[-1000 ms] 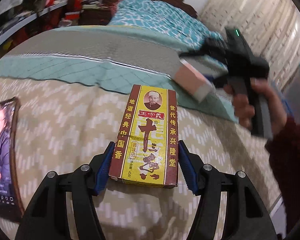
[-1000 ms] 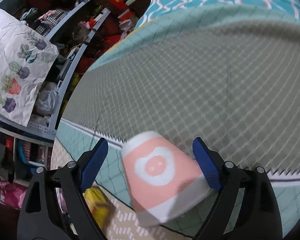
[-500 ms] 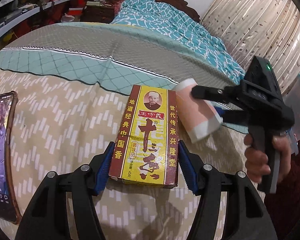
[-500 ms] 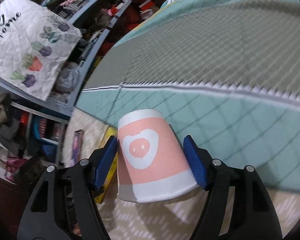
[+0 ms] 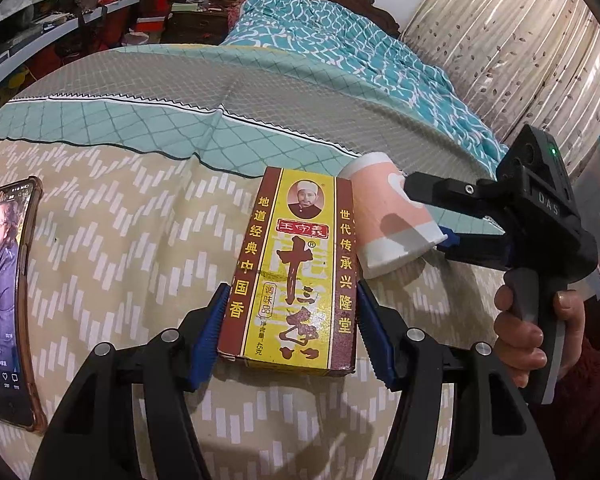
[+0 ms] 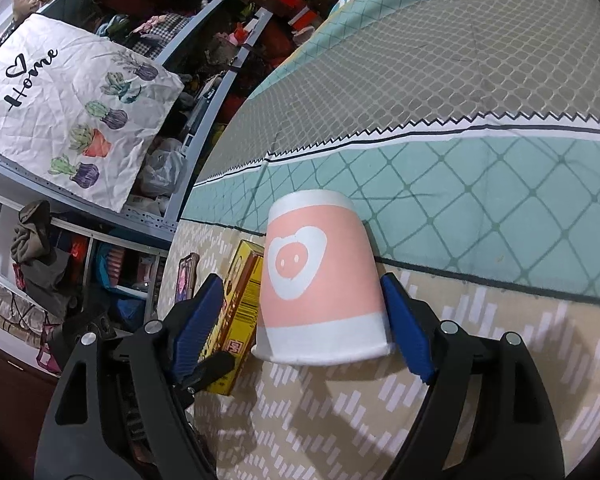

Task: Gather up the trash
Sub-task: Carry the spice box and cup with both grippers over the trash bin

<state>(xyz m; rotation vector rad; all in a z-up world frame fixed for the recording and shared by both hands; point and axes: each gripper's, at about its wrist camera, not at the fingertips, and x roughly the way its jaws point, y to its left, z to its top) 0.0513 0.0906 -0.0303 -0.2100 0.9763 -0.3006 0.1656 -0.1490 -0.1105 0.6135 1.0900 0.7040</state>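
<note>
My left gripper (image 5: 290, 330) is shut on a yellow and brown spice box (image 5: 296, 268), held just over the beige patterned bed cover. My right gripper (image 6: 300, 320) is shut on a pink paper cup (image 6: 320, 284) with a white pig face, rim toward the camera. In the left wrist view the cup (image 5: 388, 220) lies on its side right beside the box's right edge, with the right gripper (image 5: 440, 216) and the hand on its handle behind it. The box also shows in the right wrist view (image 6: 236, 312), just left of the cup.
A phone (image 5: 6, 296) with a lit screen lies on the bed cover (image 5: 112, 248) at the left. A teal quilt (image 5: 340, 48) is heaped at the far end. Cluttered metal shelves (image 6: 204, 92) and a hanging "Home" cloth (image 6: 72, 104) stand beside the bed. Curtains (image 5: 520, 52) hang at the right.
My right gripper has carried the cup down and leftward until it sits next to the box. The left gripper and box have stayed nearly still.
</note>
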